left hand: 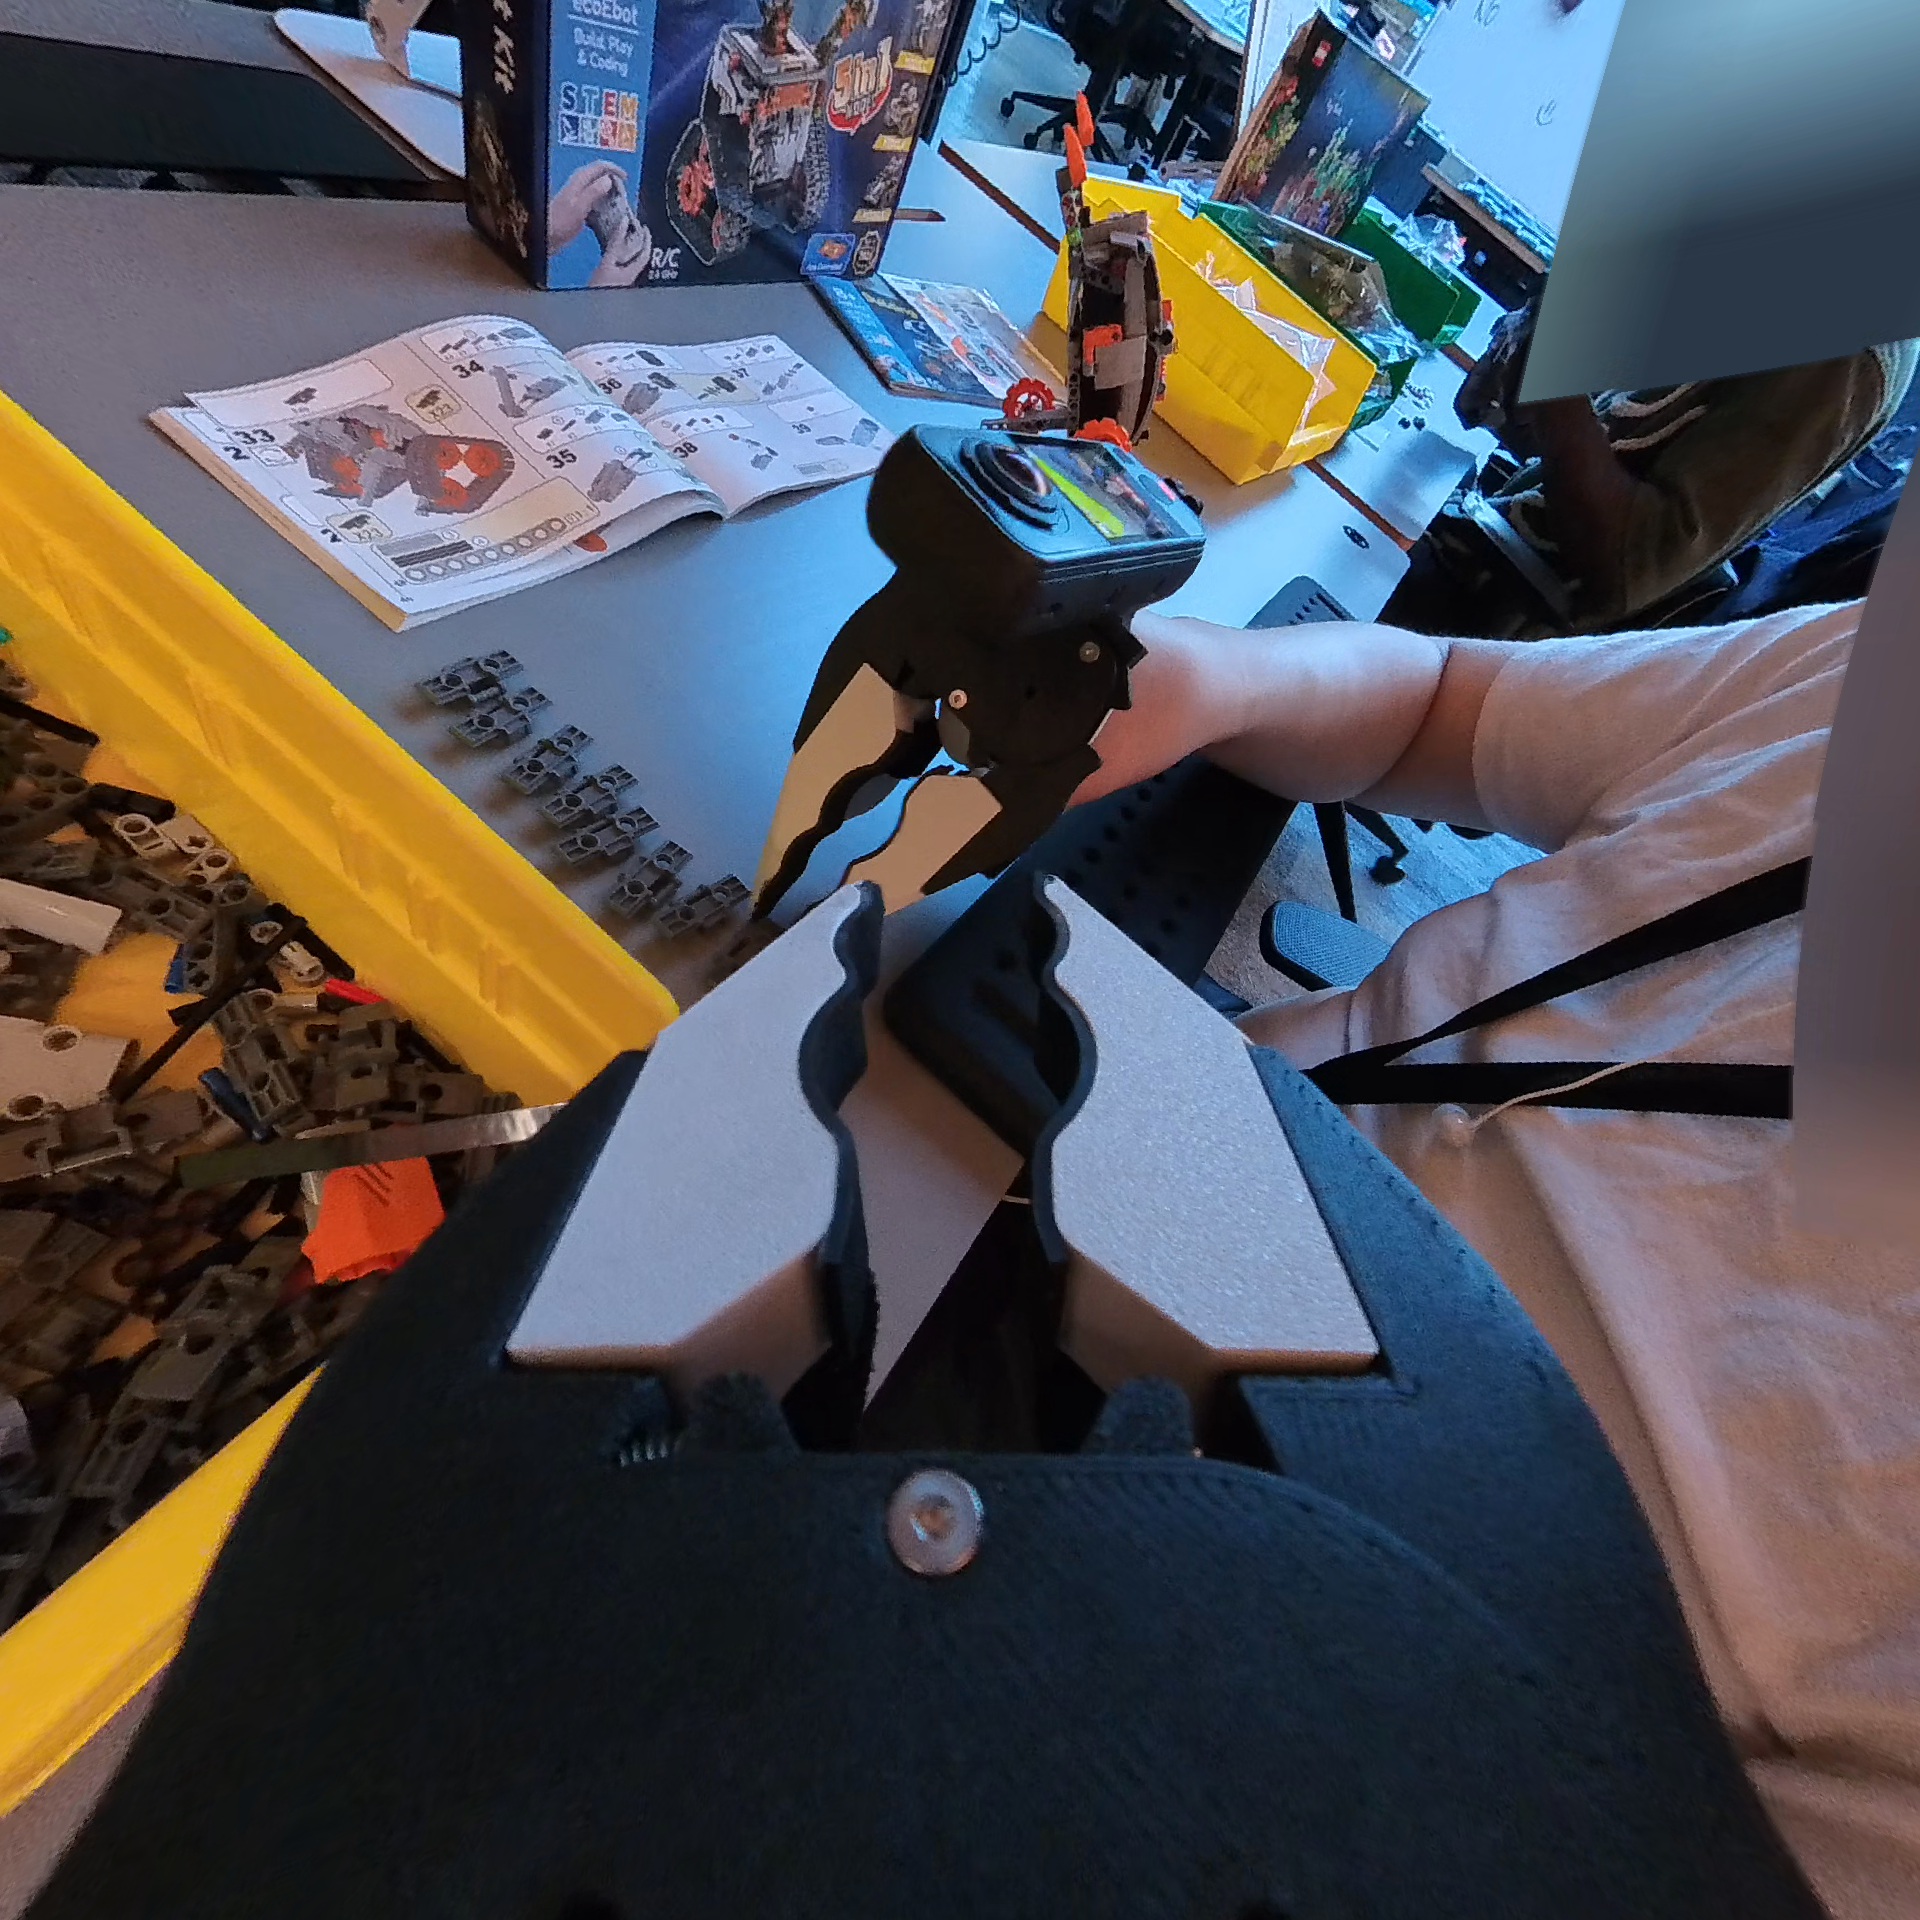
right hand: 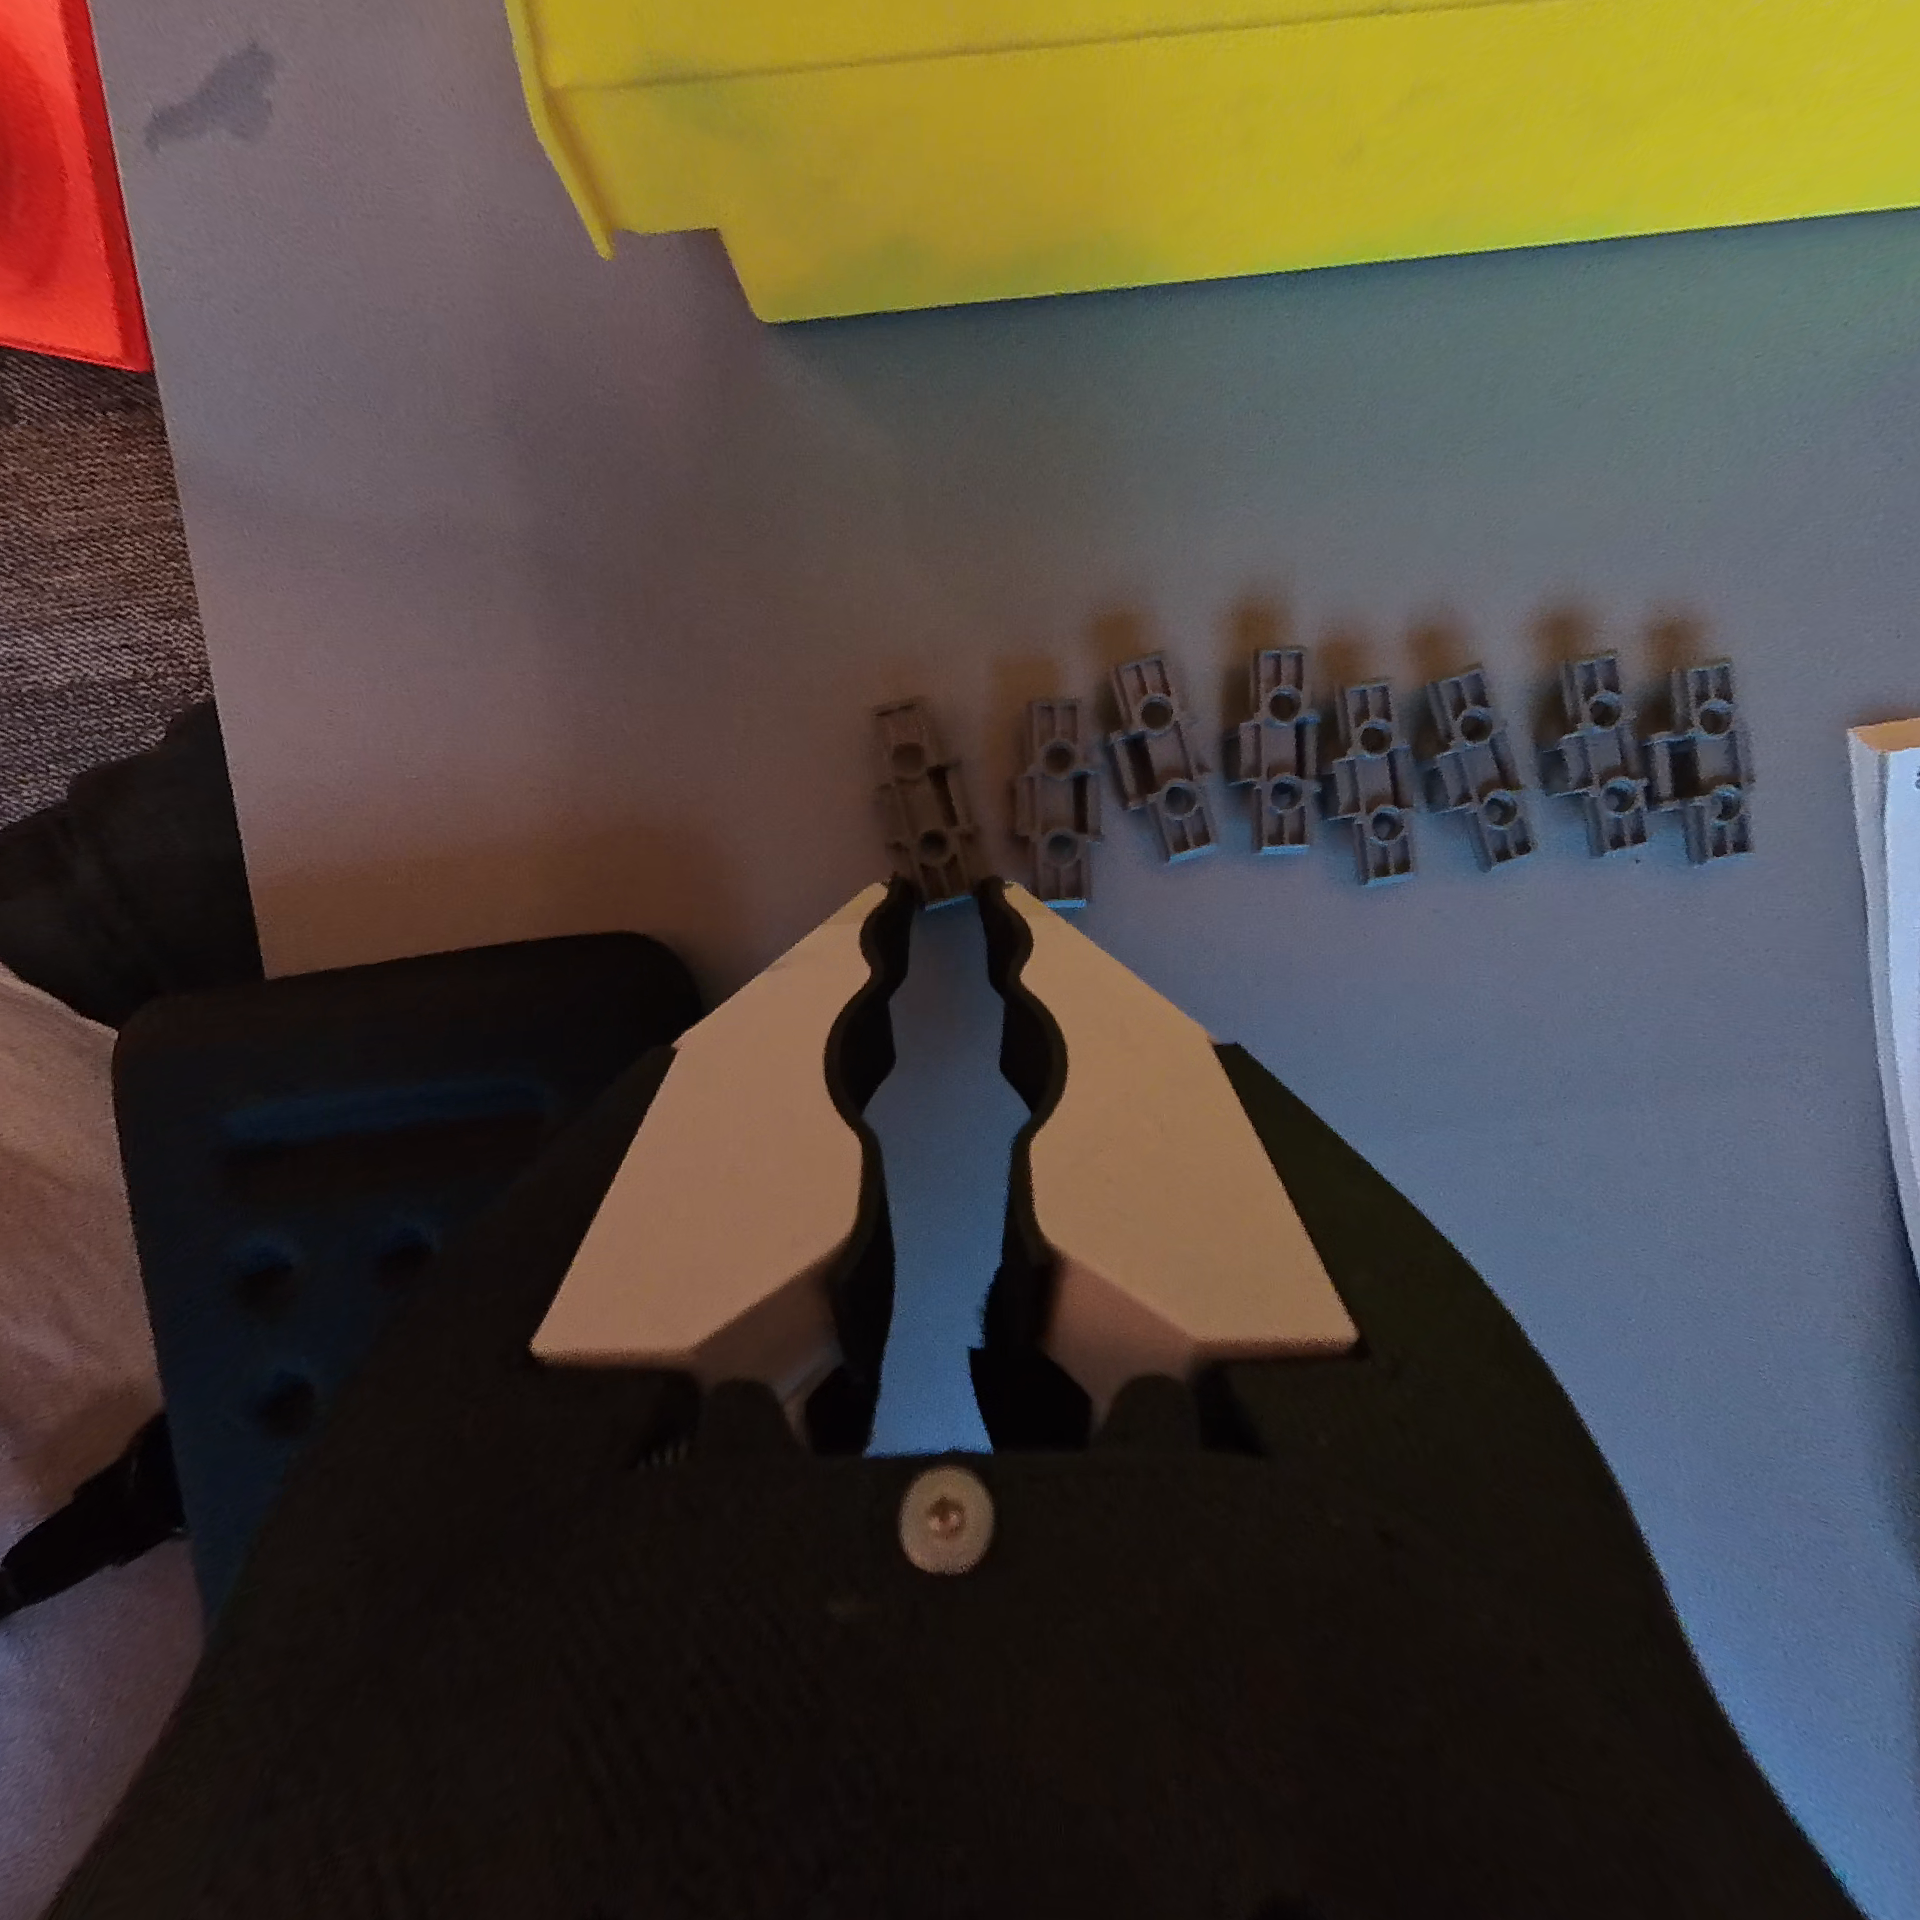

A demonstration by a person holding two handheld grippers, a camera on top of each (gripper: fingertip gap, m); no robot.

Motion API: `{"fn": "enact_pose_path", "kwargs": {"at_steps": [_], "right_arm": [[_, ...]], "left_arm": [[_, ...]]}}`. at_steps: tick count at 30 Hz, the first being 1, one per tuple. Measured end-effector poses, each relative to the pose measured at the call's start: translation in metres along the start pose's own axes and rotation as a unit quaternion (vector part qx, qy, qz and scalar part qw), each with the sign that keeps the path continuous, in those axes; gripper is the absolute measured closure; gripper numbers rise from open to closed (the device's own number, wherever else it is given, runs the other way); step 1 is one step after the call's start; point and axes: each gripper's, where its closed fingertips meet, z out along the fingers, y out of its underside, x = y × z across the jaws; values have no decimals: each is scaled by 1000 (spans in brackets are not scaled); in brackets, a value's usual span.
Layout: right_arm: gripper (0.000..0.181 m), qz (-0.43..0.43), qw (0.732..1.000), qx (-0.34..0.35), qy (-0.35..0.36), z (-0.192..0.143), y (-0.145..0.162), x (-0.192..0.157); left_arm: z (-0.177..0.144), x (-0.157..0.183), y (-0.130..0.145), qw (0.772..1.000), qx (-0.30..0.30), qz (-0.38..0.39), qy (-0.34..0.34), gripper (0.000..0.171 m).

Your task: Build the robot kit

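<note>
My right gripper (right hand: pixel 945 891) is shut at its tips on the near end of a grey connector piece (right hand: pixel 923 800), at the left end of a row of several like pieces (right hand: pixel 1371 779) on the grey table (right hand: pixel 520 623). In the left wrist view the right gripper (left hand: pixel 847 899) points down at the near end of that row (left hand: pixel 582 790), held by a hand. My left gripper (left hand: pixel 954 891) is open and empty, hovering at the table's edge just behind the right one, next to a yellow bin (left hand: pixel 343 831) full of loose building parts.
An open instruction booklet (left hand: pixel 499 447) lies beyond the row. A toy kit box (left hand: pixel 707 135), a half-built model (left hand: pixel 1117 301), another yellow bin (left hand: pixel 1226 343) and a green bin (left hand: pixel 1423 291) stand farther back. A person's arm (left hand: pixel 1299 707) and a black chair (left hand: pixel 1174 862) are at the right. There is about 15 centimetres between the tips of the two grippers.
</note>
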Motion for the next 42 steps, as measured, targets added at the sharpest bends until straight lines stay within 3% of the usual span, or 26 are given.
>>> {"fn": "enact_pose_path", "kwargs": {"at_steps": [4, 6, 8, 10, 13, 16, 20, 23, 25, 28, 36, 42], "right_arm": [[162, 2, 1000, 18, 10, -12, -2, 3], [162, 5, 999, 41, 11, -23, -4, 5], [162, 10, 997, 67, 21, -37, -4, 12], [163, 19, 995, 96, 30, -49, -3, 23], [163, 43, 990, 130, 26, -60, 2, 36], [163, 73, 987, 142, 7, -62, 13, 43], [163, 78, 987, 139, 5, -61, 28, 47], [163, 73, 989, 132, 5, -58, 35, 47], [163, 67, 989, 129, 1, -58, 35, 46], [163, 55, 990, 128, 2, -58, 34, 44], [163, 42, 991, 125, 0, -58, 35, 40], [163, 33, 992, 121, 1, -57, 36, 37]], "left_arm": [[-20, -10, -7, 999, 15, 3, -41, 144], [-43, -32, -12, 993, 18, -3, -113, 144], [-77, -67, -17, 973, 6, -17, -229, 143], [-103, -100, -12, 943, -48, -37, -328, 139], [-121, -147, 15, 882, -209, -58, -417, 146], [-109, -178, 39, 853, -334, -59, -397, 152], [-115, -204, 69, 778, -504, 0, -375, 147], [-124, -213, 83, 724, -590, 31, -357, 150], [-121, -213, 83, 715, -606, 37, -346, 148], [-110, -205, 90, 723, -617, 26, -309, 145], [-121, -209, 110, 661, -693, 57, -282, 150], [-121, -210, 116, 638, -723, 62, -259, 147]]}}
